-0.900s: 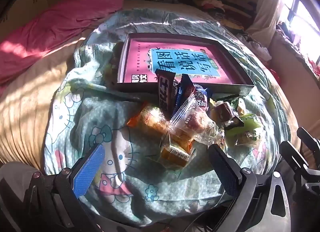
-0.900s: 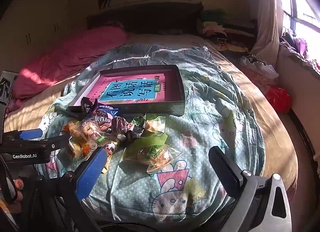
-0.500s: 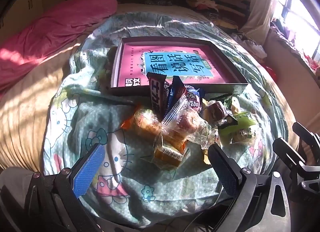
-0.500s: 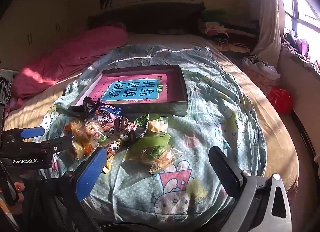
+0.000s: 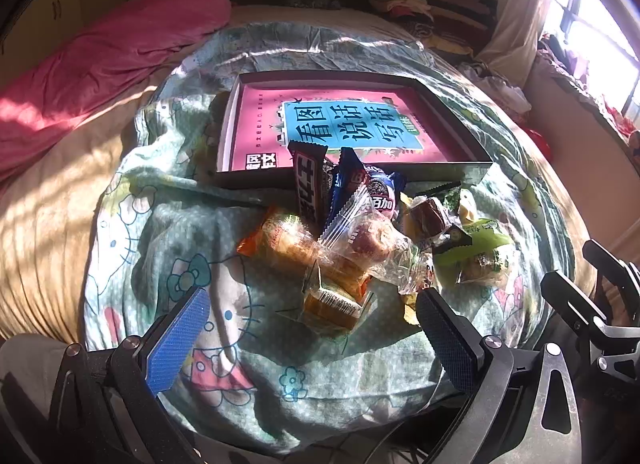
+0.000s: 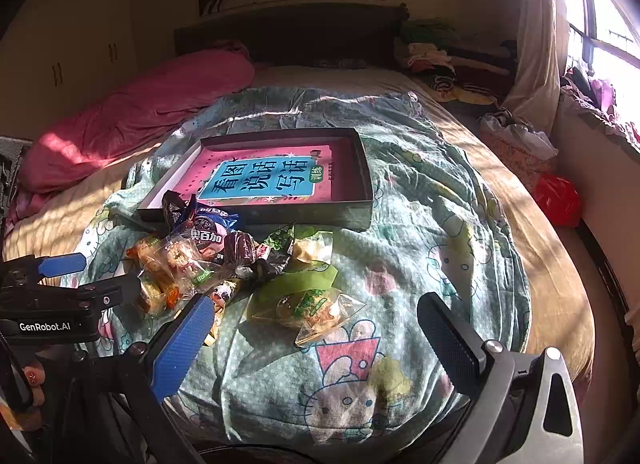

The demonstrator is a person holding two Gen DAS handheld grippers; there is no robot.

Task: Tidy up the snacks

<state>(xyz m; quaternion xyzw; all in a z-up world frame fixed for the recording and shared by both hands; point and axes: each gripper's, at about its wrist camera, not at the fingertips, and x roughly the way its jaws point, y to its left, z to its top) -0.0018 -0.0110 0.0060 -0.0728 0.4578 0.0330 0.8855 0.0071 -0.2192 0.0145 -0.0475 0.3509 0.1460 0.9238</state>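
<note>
Nearing the snacks (image 5: 344, 240), left tongs (image 5: 312, 328) (agape, empty).

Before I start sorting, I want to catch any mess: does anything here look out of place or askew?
Yes. The snacks lie in a loose heap on the quilt, none inside the box. A dark bar wrapper and a blue wrapper lean over the box's near wall. Nothing looks torn or spilled.
</note>
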